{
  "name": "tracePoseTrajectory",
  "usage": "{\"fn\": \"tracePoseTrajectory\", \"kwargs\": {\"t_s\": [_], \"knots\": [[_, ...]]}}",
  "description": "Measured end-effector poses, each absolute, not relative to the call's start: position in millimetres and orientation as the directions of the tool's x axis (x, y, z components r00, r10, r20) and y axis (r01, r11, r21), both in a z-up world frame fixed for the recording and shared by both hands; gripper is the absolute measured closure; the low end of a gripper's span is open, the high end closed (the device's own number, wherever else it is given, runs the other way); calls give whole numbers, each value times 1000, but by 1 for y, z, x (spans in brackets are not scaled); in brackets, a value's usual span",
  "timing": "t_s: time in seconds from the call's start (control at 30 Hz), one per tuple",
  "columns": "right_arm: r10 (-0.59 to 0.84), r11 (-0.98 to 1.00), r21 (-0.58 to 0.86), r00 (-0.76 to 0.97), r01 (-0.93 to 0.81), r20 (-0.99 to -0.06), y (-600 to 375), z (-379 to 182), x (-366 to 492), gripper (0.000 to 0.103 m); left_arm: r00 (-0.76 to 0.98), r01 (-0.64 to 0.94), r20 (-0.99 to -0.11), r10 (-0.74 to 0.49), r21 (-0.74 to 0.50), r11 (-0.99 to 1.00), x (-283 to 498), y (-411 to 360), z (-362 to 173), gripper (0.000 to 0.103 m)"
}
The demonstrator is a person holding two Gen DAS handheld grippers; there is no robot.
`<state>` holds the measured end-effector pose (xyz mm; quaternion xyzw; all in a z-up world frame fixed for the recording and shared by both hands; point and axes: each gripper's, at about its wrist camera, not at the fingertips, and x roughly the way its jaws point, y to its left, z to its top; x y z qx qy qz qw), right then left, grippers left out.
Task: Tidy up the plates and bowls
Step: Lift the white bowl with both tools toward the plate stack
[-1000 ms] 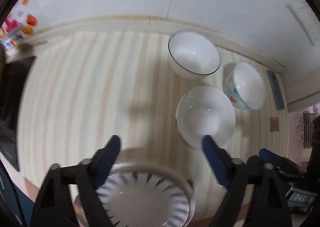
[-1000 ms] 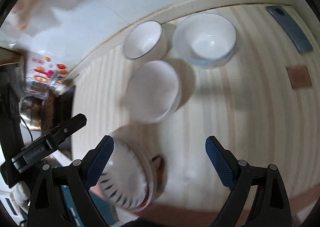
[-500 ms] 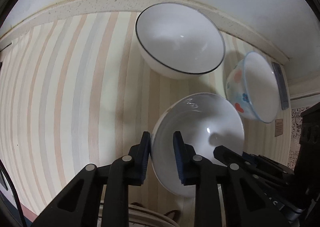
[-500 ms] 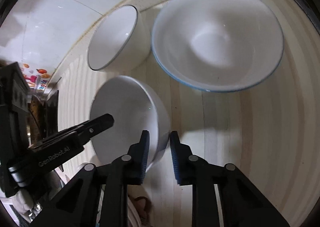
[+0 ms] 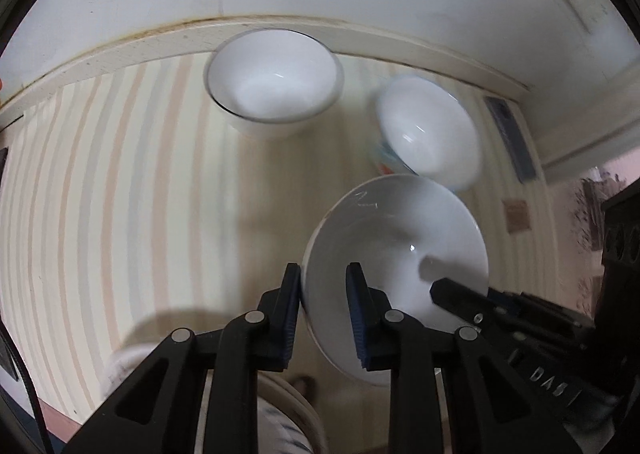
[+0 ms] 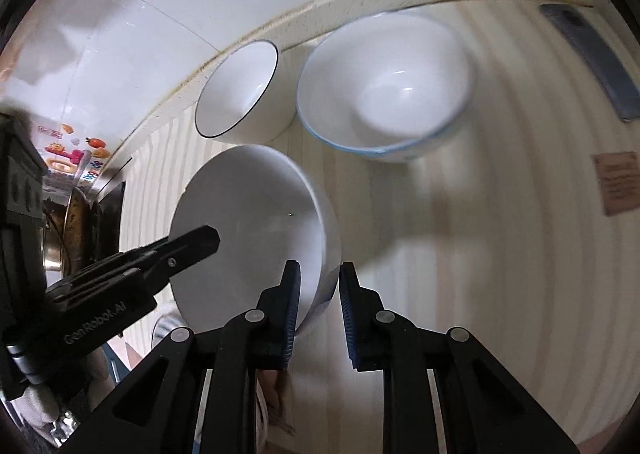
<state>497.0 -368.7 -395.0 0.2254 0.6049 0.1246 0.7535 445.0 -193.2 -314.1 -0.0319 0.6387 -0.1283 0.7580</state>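
Observation:
A plain white bowl (image 5: 400, 246) (image 6: 248, 213) is gripped from both sides. My left gripper (image 5: 322, 294) is shut on its left rim, one pad inside and one outside. My right gripper (image 6: 318, 294) is shut on the opposite rim in the same way. The bowl looks tilted and raised off the striped cloth, with its shadow beneath. Behind it stand a white bowl with a thin black rim (image 5: 274, 87) (image 6: 240, 89) and a blue-rimmed bowl with a coloured pattern (image 5: 428, 137) (image 6: 384, 81). A plate with blue streaks (image 5: 280, 426) lies under my left gripper, mostly hidden.
The striped tablecloth (image 5: 100, 193) ends at a pale wall ledge at the back. A dark flat slab (image 5: 512, 137) (image 6: 596, 65) and a brown square card (image 5: 518, 215) (image 6: 616, 181) lie at the right. A metal pot (image 6: 76, 221) and a colourful pack (image 6: 68, 153) sit left.
A second ago both grippers hung open above the table. They came down and shut on the white bowl's rim. Since then they have drawn back with it; the other bowls look smaller.

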Motion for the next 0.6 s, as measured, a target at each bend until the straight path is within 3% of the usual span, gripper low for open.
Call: {"fn": "tracePoseTrajectory", "kwargs": {"t_s": [0.23,0.6], "knots": [[441,871,479,259,108,-860,-408,-376,443,81,100,234,-963,-249,-220,947,395,-232,-320,82],[444,855,482,212,191,-871,-439,-414,386,81,31,316,-983,-182,-163,935,352,-263,-357,82]]}}
